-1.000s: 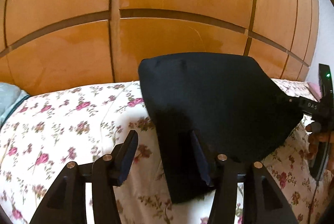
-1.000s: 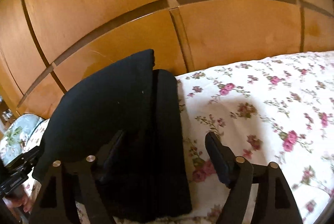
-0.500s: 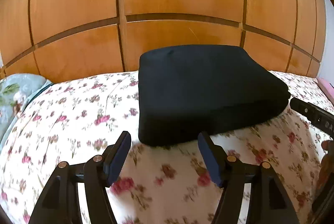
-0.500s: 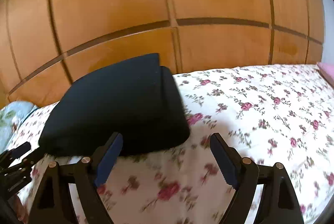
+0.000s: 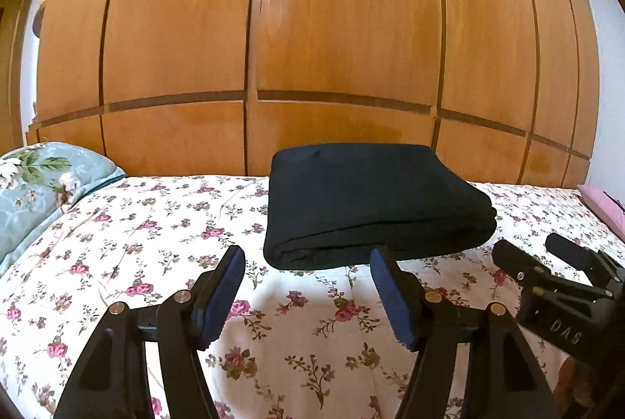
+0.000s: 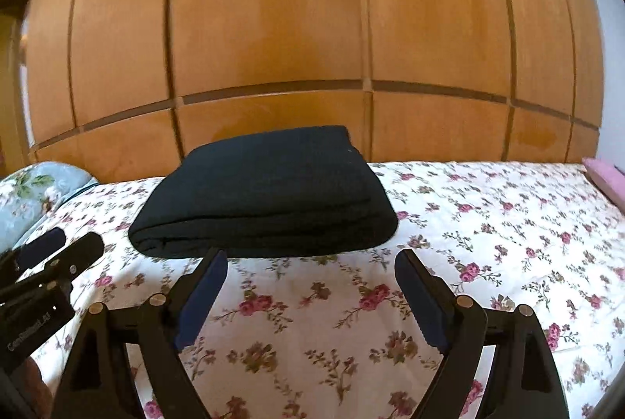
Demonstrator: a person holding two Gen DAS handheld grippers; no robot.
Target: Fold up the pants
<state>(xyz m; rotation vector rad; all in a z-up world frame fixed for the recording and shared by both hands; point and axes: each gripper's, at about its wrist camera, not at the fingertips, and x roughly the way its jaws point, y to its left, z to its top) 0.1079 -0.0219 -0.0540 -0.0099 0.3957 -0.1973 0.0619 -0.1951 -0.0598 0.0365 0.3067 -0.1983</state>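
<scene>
The black pants lie folded into a thick rectangular bundle on the floral bedsheet, near the wooden wall. They also show in the right wrist view. My left gripper is open and empty, a short way in front of the bundle and not touching it. My right gripper is open and empty, also just short of the bundle's near edge. Each gripper shows at the edge of the other's view: the right one and the left one.
A wooden panelled wardrobe wall stands right behind the bed. A pale blue floral pillow lies at the left end. A pink item lies at the right edge. Bare sheet stretches right of the pants.
Both grippers let go of the pants and drew back toward me. The pants went from held up and draped to lying flat and folded on the bed.
</scene>
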